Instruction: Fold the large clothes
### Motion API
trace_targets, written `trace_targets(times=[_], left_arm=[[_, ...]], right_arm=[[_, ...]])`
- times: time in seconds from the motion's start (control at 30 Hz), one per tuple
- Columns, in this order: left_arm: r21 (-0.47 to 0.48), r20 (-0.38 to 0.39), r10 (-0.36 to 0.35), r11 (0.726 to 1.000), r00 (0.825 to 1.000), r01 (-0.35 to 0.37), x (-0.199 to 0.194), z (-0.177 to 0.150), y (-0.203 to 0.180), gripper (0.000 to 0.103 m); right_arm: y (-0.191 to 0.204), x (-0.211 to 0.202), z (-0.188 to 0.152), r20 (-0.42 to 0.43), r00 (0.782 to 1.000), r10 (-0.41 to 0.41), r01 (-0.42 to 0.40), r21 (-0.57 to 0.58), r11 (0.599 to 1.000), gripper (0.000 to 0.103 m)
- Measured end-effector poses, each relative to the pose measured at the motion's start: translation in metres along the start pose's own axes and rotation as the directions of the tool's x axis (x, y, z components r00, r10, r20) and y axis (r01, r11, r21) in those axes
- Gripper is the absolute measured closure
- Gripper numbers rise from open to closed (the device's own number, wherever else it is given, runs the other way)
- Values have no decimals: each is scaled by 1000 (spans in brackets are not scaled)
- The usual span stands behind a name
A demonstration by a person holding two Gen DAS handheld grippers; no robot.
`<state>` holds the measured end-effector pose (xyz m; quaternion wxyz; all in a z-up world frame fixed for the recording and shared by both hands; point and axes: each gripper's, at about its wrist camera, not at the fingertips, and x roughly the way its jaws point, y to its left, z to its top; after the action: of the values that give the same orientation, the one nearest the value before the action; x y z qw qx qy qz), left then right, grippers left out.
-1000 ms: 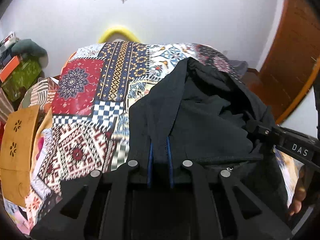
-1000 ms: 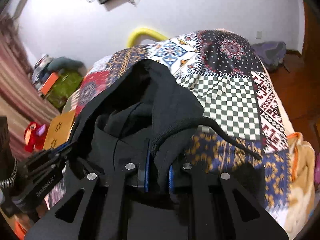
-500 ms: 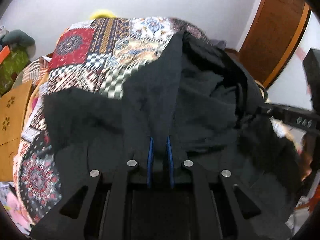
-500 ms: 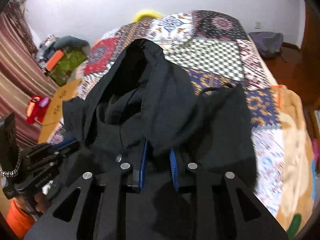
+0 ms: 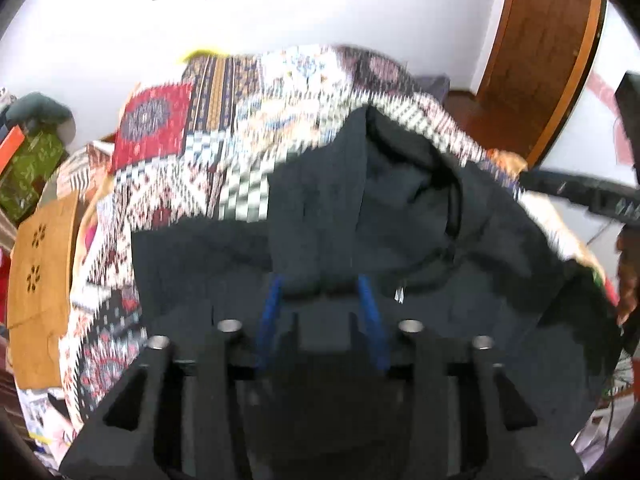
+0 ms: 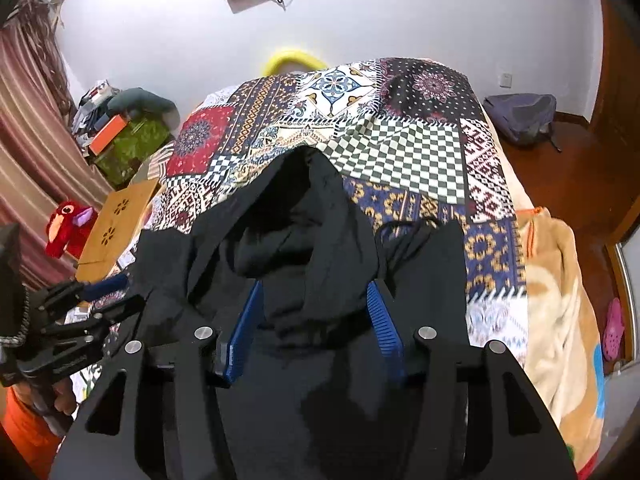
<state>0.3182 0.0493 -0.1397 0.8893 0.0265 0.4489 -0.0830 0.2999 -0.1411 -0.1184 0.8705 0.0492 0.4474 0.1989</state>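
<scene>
A black hooded garment (image 6: 304,240) lies on a patchwork bedspread (image 6: 400,152), hood pointing to the far end. It also shows in the left wrist view (image 5: 360,216), which is motion-blurred. My left gripper (image 5: 320,288) is open, blue pads spread, with the garment's near edge lying loose between them. My right gripper (image 6: 314,292) is open too, its pads wide apart either side of the bunched fabric. The left gripper also shows at the left of the right wrist view (image 6: 80,300). A drawstring (image 6: 404,226) loops on the bedspread.
A wooden board (image 6: 116,224) and a red plush toy (image 6: 68,226) sit left of the bed. A green box (image 6: 132,144) stands at the back left, a grey bag (image 6: 520,114) on the floor at the right. A beige blanket (image 6: 560,300) hangs off the bed's right side.
Both grippers went from shut on the garment to open. The garment was drawn toward me over the bed and now lies spread lower on it.
</scene>
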Motion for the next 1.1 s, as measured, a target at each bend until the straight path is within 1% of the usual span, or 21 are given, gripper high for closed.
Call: trace_targets(times=[0.1,0.2,0.3,0.37,0.43,0.5,0.6,0.67,0.73,0.77,0.8,0.83,0.87,0.9,0.93,0.97,1.0,1.1], left_arm=[[27,32,-18,999,999,17,2,23,-9,57],[52,50,-39,998,998,37,13,45,-18,57],[67,63,-21,998,998,16,34,64,-26,56],[65,40,-18,998,999,16,54,72,-27,56],[62,5,-21,998,1000,20,74,77,-28,56],[52,-29,-24,998,999,26,95,79,-26,56],[52,-49,-27,998,998,29,117,78,-21,56],[44,-62,-42,998,997,45,128,77,-17,56],[35,-66,-58,998,996,60,133,75,-13,56],[35,-68,-66,997,995,69,134,74,-12,56],[35,-65,-72,997,995,74,134,73,-12,58],[39,-57,-79,996,995,81,132,72,-11,65],[43,-55,-80,996,995,82,130,72,-12,68],[48,-49,-77,996,996,79,125,71,-13,73],[50,-41,-79,995,996,81,120,71,-12,81],[52,-32,-81,995,996,82,112,70,-13,82],[54,-24,-82,995,996,83,103,69,-12,86],[55,12,-98,994,995,97,70,68,-9,87]], right_arm=[[-5,16,14,-20,1000,8,-9,-3,1000,52],[-10,33,25,-48,999,6,-6,-3,1000,52],[-17,50,35,-58,998,0,0,-5,1000,52],[-21,61,39,-52,999,-7,7,10,1000,52],[-25,77,42,-73,997,22,-20,29,999,52],[-26,90,44,-95,995,27,-24,34,999,52],[-28,108,44,-126,992,16,-13,26,1000,52],[-32,118,42,-151,988,41,-34,46,998,52],[-35,124,38,-167,985,38,-29,56,998,63],[-35,125,38,-175,984,30,-22,50,998,73],[-34,124,37,-172,985,22,-15,40,999,82],[-32,120,36,-163,986,20,-15,30,999,86],[-28,114,36,-147,989,11,-9,13,1000,87],[-24,107,36,-122,993,-5,5,0,1000,90],[-18,94,35,-78,997,-23,22,-18,1000,91],[-14,87,36,-51,998,-33,31,-30,999,91],[-10,75,36,-19,999,-36,35,-42,998,92],[4,36,30,60,998,-29,34,-77,996,92]])
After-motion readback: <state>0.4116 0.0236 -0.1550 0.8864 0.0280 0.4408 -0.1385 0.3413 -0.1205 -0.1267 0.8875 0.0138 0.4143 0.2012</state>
